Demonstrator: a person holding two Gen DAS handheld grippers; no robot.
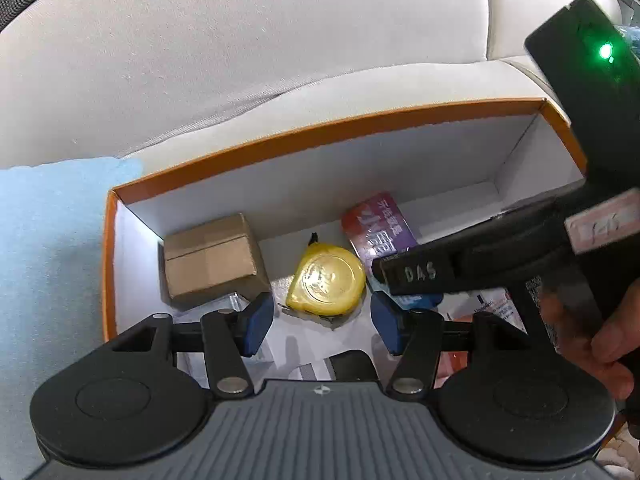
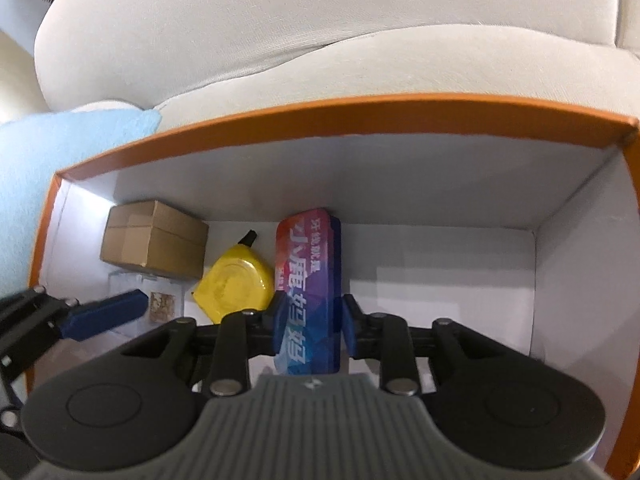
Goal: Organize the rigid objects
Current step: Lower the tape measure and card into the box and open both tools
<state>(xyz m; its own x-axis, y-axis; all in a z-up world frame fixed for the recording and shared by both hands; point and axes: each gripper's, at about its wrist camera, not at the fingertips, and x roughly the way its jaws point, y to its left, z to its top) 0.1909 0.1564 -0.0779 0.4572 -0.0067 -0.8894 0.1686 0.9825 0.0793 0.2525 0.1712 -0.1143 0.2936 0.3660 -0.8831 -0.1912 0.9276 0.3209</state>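
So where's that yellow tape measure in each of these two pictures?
Left wrist view: the yellow tape measure lies on the box floor at centre, just beyond the open blue pads.
Right wrist view: the tape measure sits left of centre, touching the colourful box's left side.
Shared landmark: the brown cardboard box, to its left in both.

An orange rim (image 2: 360, 114) and white inner walls are shown on the box. A plain brown carton (image 2: 154, 240), a yellow tape measure (image 2: 236, 286) with a black tip, and a red-to-purple-to-blue packet (image 2: 308, 280) printed with white characters are seen inside. Blue pads (image 1: 256, 320) are carried on the black hand-held grippers.
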